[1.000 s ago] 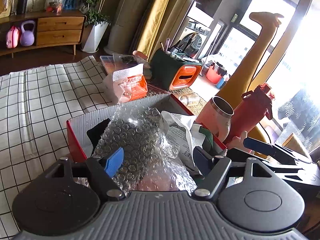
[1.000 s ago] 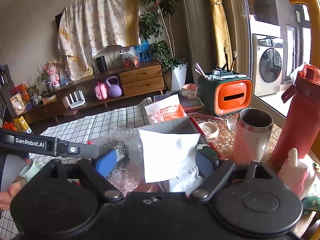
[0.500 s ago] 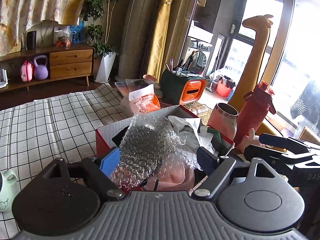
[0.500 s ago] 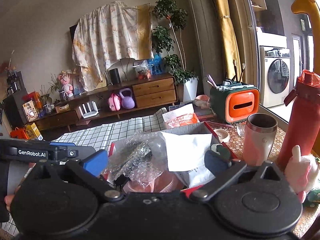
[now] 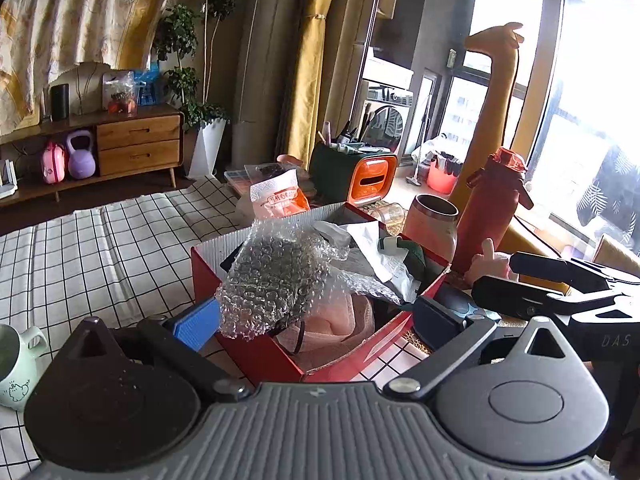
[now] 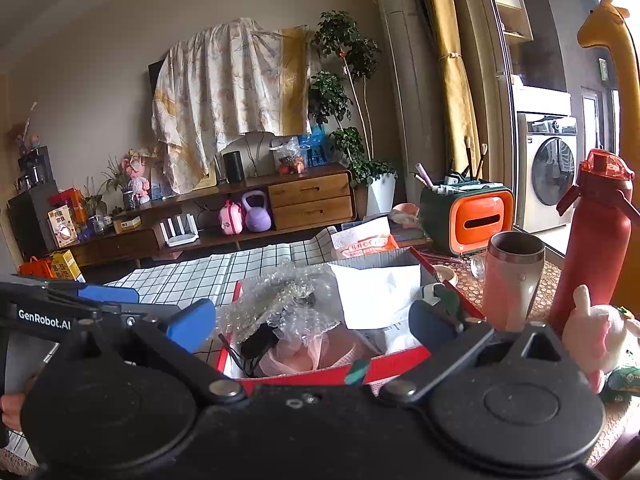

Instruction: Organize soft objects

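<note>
A red cardboard box [image 5: 248, 344] stands on the checked tablecloth, stuffed with crumpled bubble wrap [image 5: 276, 276], a pink soft item [image 5: 340, 320] and white paper [image 5: 368, 236]. My left gripper [image 5: 316, 320] hovers at the box's near corner. Its jaws are opening and press on nothing, though the bubble wrap hangs close to the left pad. From the box's near side [image 6: 400, 356], my right gripper [image 6: 312, 323] stands open and empty, facing the bubble wrap [image 6: 280, 300] and the pink item [image 6: 304, 354]. A pink plush toy [image 6: 600, 336] sits right of the box.
A steel tumbler [image 6: 512, 276] and a red bottle [image 6: 592, 248] stand right of the box. Behind it are an orange snack bag [image 5: 280, 200] and a green-orange organizer [image 5: 360, 176]. A mint mug [image 5: 16, 360] sits at the near left on the checked cloth [image 5: 100, 256].
Both grippers have drawn back from the box, which now looks smaller and farther off. Their jaws have spread wider. The mint mug has come into the left wrist view.
</note>
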The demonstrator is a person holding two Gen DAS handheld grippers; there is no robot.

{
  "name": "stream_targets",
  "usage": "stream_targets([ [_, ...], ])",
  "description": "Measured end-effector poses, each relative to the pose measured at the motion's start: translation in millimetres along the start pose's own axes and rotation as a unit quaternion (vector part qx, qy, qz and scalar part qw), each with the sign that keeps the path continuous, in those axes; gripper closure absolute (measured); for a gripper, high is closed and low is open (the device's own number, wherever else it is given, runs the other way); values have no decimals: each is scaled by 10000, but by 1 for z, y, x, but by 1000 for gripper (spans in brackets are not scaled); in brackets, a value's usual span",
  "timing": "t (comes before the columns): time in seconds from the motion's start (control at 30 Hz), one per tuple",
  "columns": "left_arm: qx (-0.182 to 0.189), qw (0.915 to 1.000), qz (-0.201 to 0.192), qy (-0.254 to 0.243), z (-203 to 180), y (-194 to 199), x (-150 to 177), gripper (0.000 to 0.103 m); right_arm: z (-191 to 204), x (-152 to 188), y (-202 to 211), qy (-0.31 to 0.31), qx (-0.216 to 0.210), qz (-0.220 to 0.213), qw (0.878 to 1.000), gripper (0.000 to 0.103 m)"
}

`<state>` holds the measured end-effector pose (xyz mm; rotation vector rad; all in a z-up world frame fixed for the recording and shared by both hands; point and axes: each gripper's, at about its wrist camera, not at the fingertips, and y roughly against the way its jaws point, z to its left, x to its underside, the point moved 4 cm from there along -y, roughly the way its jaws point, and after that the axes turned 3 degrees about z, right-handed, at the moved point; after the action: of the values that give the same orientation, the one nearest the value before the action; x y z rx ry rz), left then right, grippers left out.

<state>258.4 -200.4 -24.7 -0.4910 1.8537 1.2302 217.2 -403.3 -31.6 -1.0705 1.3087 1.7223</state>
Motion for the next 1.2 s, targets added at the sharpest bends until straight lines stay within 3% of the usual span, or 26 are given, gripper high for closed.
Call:
stream_targets([
  [0.13,-63,9999,-136,-33,-5,11,3,0,2,3,5,-13,-18,-14,10000,0],
  [0.37,221,9985,-200,469,3,19,9,0,8,6,11,54,-40,-46,10000,0],
  [0.5,101,9980,-136,603,8,19,13,0,11,8,12,54,-44,-29,10000,0],
  [1.2,-432,9986,-288,127,-7,25,16,0,11,10,12,29,38,-4,10000,0],
])
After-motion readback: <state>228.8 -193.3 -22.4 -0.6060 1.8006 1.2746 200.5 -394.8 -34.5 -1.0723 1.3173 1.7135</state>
